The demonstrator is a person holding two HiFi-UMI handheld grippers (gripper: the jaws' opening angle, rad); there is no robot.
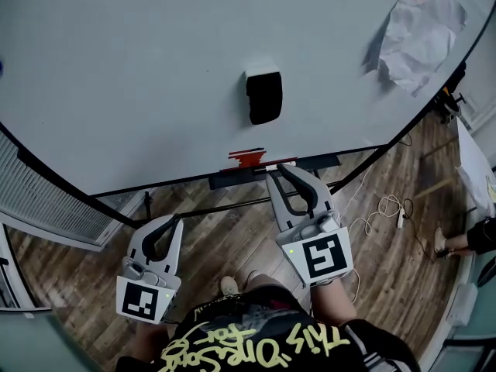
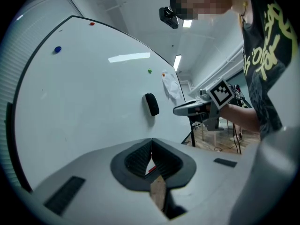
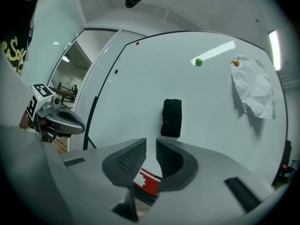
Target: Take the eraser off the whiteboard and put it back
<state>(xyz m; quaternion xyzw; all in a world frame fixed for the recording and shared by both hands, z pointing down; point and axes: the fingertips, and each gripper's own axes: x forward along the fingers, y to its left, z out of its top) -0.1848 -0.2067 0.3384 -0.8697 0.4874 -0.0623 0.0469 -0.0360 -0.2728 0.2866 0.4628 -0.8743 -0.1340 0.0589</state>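
Eraser [image 1: 264,97]: black, stuck upright on the whiteboard [image 1: 139,68], at twelve o'clock from the right gripper [image 1: 283,169] and apart from it.
Right gripper: jaws a narrow slit apart, nothing between them.
Left gripper [image 1: 167,222]: jaws pressed together, empty, at eight o'clock from the right one.
Risk: that slit looks narrower than the eraser, so pushing in like this would likely knock it off the board.

Eraser [image 1: 264,95] on whiteboard [image 1: 139,76], above tray [image 1: 310,163] at board's lower edge. Paper sheet [image 1: 418,33] on board, well right of eraser. Right gripper [image 1: 276,171] just below tray, under eraser. Left gripper [image 1: 176,220] further left, well apart from board.
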